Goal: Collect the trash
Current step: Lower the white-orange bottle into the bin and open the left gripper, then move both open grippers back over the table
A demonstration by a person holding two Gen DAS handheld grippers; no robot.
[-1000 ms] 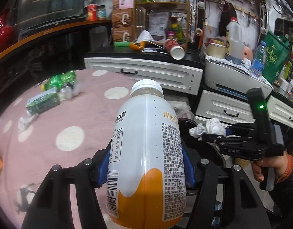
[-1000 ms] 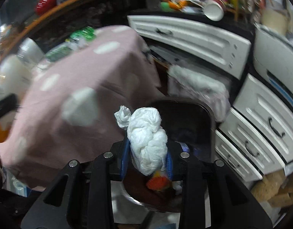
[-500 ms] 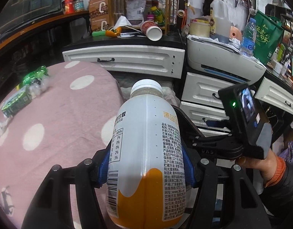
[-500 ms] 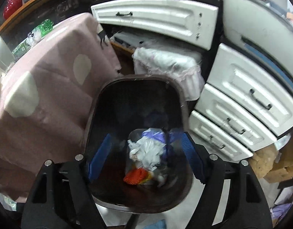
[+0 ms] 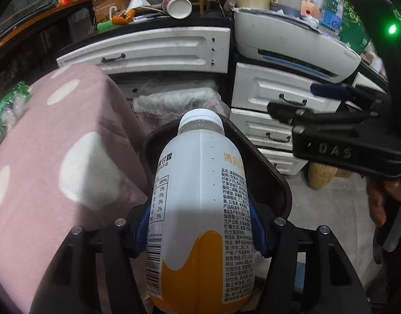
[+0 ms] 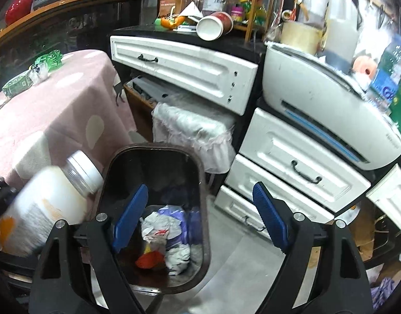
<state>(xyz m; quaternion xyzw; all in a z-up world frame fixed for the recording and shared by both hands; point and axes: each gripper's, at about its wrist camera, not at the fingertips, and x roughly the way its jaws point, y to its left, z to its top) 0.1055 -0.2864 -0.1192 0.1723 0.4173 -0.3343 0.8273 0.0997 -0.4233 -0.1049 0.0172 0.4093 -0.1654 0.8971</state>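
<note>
1. Bottle [image 5: 200,209]: white w/ orange base, cap on, held upright-ish in the left gripper [image 5: 200,231]. It sits just over the near-left edge of the bin [image 5: 276,180], cap pointing toward the bin mouth. In the right wrist view the bottle [image 6: 43,206] is blurred and tilted at the bin's left rim, so it looks mid-move.
2. Step in hand, as I judge it: drop the bottle in the bin. Do it well: carry it fwd until the whole body, not just the cap, is over the opening; the pink dotted cloth [image 5: 56,157] is right beside the rim, so a short release could land it there or bounce it off the edge.
3. Tip it neck-down or keep it low over the mouth before letting go; it's a smooth round plastic thing and prob. rolls if it hits the rim.
4. Right gripper [image 6: 200,218] hangs above the bin too. Move it aside first to avoid a clash.
5. Left jaws: closed on the bottle, blue pads [image 5: 258,233] pressing both sides at the lower label.
6. Right jaws: spread wide, holding nothing, touching nothing.
7. Bin [image 6: 158,157] already has crumpled paper [image 6: 178,257], a wrapper and sth. orange-red at the bottom. More trash, e.g. a green wrapper [image 6: 50,59], waits on the cloth.
</note>
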